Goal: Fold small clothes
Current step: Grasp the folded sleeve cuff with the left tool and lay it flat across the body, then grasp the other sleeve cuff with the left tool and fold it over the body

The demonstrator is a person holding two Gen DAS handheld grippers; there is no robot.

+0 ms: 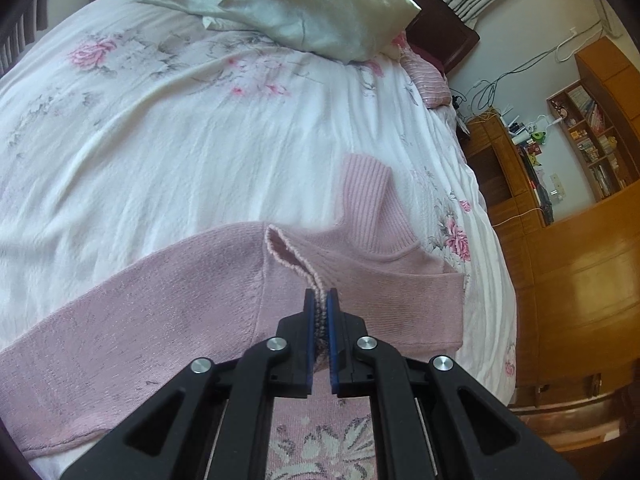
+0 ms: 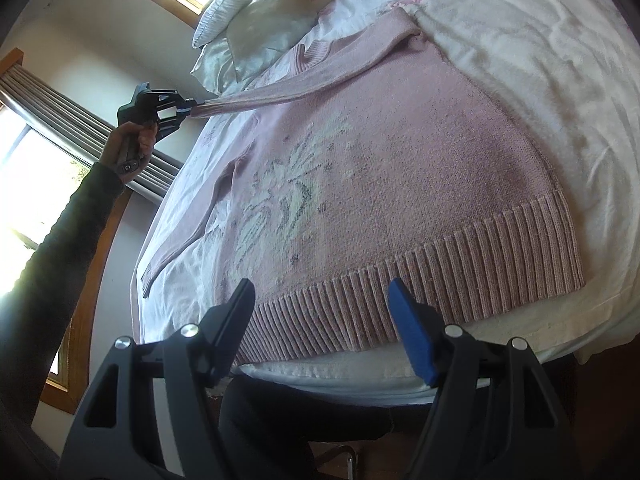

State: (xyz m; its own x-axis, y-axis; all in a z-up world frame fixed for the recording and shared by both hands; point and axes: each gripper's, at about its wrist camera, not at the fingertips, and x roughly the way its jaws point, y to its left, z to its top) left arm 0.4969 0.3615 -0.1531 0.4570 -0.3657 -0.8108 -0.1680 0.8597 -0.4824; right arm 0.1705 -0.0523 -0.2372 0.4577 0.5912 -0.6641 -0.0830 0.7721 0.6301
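A single letter, apparently "G", shows on the handle (image 2: 129,167) of the left gripper. Book spines on the shelf (image 1: 592,136) are too small to read.

Your bed (image 2: 520,40) wore a white floral cover; on it lay the pink sweater (image 2: 400,152) and satin pillows (image 1: 320,4).

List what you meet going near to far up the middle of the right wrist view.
Right tool, open → ribbed hem of the pink sweater → its pale flower pattern → sleeve pulled leftward by the left tool → pillows.
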